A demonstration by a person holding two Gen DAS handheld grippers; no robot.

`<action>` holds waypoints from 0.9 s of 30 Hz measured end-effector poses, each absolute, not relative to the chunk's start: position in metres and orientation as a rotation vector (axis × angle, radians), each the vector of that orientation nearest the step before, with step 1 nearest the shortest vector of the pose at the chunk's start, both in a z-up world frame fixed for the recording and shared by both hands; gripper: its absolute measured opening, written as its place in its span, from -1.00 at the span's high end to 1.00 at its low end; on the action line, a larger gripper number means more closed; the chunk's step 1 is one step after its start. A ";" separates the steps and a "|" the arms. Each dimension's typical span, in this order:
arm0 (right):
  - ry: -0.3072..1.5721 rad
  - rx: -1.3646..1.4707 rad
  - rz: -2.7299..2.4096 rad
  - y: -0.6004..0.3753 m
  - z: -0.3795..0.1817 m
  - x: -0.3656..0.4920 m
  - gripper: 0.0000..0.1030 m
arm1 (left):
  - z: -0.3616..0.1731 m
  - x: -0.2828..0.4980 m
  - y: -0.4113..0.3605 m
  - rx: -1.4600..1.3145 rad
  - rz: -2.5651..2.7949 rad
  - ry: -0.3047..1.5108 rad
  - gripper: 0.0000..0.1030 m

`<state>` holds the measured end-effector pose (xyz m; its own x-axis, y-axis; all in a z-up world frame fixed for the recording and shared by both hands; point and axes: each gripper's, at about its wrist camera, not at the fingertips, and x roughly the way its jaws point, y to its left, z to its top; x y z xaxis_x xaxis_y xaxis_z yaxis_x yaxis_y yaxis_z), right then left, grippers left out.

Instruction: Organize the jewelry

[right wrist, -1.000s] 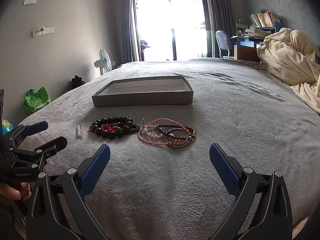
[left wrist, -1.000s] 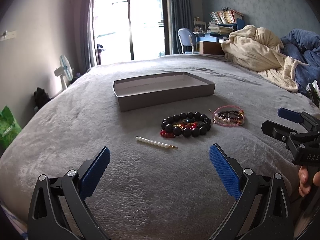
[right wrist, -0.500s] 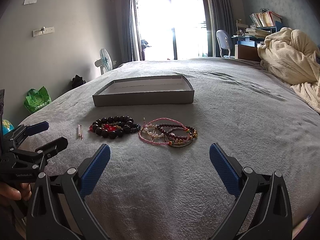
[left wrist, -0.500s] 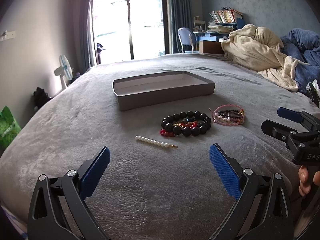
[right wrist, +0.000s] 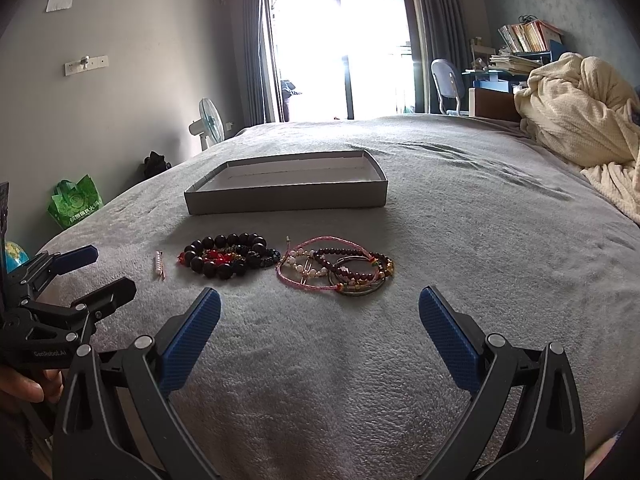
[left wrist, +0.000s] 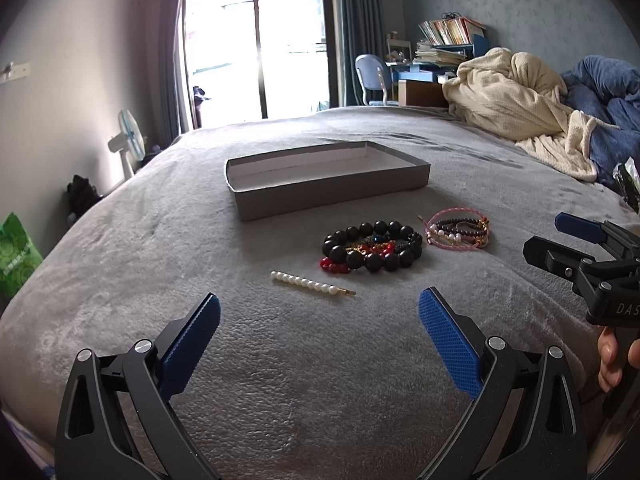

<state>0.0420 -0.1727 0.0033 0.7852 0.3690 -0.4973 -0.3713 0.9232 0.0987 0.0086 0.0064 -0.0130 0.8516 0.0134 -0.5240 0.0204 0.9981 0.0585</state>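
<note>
left wrist view: the left gripper [left wrist: 319, 322] fills the bottom of the frame, its two blue-padded fingers [left wrist: 191, 340] spread wide with nothing between them, above the grey blanket [left wrist: 280, 380] covering the bed. just above the gap, at centre frame, lies a pearl hair clip [left wrist: 311, 283], set slightly aslant. up and to the right of it sits a cluster of dark beaded bracelets [left wrist: 372, 246] with red and blue beads among them; further right, just beside that cluster, is a pink cord bracelet bundle [left wrist: 458, 232]. above these, in the middle of the frame, a shallow grey box [left wrist: 332, 190] rests open-topped, apart from the jewelry. at the right edge the right gripper [left wrist: 560, 240] appears, jaws parted and empty, with a fingertip of the holding hand [left wrist: 610, 360] below it. a cream blanket [left wrist: 512, 96] is heaped at upper right. right wrist view: the right gripper [right wrist: 319, 322] occupies the bottom, its blue pads wide apart and holding nothing. above the gap lies the pink cord bracelet bundle [right wrist: 336, 268], including a metal bangle; to its left, the dark beaded bracelets [right wrist: 228, 256], then the pearl hair clip [right wrist: 160, 265], seen nearly end-on. the grey box [right wrist: 288, 196] sits above them at centre. at lower left the left gripper [right wrist: 100, 274] shows, jaws parted and empty.
</note>
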 end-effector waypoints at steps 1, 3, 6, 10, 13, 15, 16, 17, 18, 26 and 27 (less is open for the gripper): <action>0.535 -0.004 0.399 -0.173 0.003 0.042 -0.90 | -0.013 0.009 0.006 0.063 -0.003 0.554 -0.91; 0.537 -0.003 0.400 -0.174 0.003 0.042 -0.90 | -0.013 0.009 0.006 0.062 -0.003 0.556 -0.91; 0.539 -0.003 0.401 -0.175 0.003 0.042 -0.90 | -0.014 0.011 0.007 0.062 -0.001 0.561 -0.91; 0.539 -0.003 0.400 -0.175 0.003 0.042 -0.90 | -0.014 0.011 0.007 0.063 0.000 0.563 -0.91; 0.541 -0.002 0.400 -0.175 0.003 0.042 -0.90 | -0.014 0.012 0.007 0.062 0.000 0.567 -0.91; 0.540 -0.002 0.401 -0.175 0.003 0.042 -0.90 | -0.014 0.013 0.007 0.060 0.000 0.570 -0.91; 0.541 -0.003 0.400 -0.175 0.003 0.042 -0.90 | -0.015 0.013 0.008 0.059 0.000 0.573 -0.91; 0.542 -0.002 0.401 -0.175 0.003 0.042 -0.90 | -0.015 0.014 0.008 0.058 0.001 0.574 -0.91; 0.543 -0.002 0.401 -0.175 0.003 0.042 -0.90 | -0.015 0.014 0.008 0.058 0.001 0.576 -0.91; 0.577 0.013 0.386 -0.177 0.002 0.047 -0.90 | -0.014 0.021 0.011 0.041 0.000 0.602 -0.91; 0.581 0.017 0.384 -0.178 0.002 0.049 -0.90 | -0.014 0.023 0.011 0.043 -0.001 0.608 -0.91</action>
